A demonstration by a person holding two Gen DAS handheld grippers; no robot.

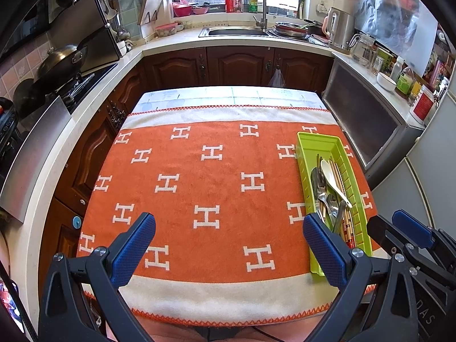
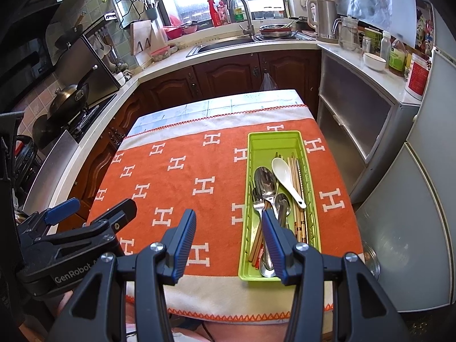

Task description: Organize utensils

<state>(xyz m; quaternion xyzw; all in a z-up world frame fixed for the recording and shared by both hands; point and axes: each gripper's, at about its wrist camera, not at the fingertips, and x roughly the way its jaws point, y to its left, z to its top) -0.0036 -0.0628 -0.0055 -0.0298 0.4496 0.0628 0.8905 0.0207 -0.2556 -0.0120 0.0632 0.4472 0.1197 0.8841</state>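
Utensils lie in one green tray (image 2: 285, 142) on the orange towel (image 2: 176, 188), at the right side of the tabletop: one white spoon (image 2: 285, 175), metal spoons (image 2: 265, 182), one fork (image 2: 257, 203), some chopsticks (image 2: 297, 182). The left tool (image 1: 229, 240) and right tool (image 2: 229, 242) are both wide, holding nothing.

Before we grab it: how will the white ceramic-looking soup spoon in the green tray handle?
The white glossy soup spoon looks glazed, so probably slippery between the jaws and likely brittle if dropped. It lies across metal spoons and wooden chopsticks in the green plastic tray, so lifting it may shift them. Its thin handle probably grips more easily than the rounded bowl.
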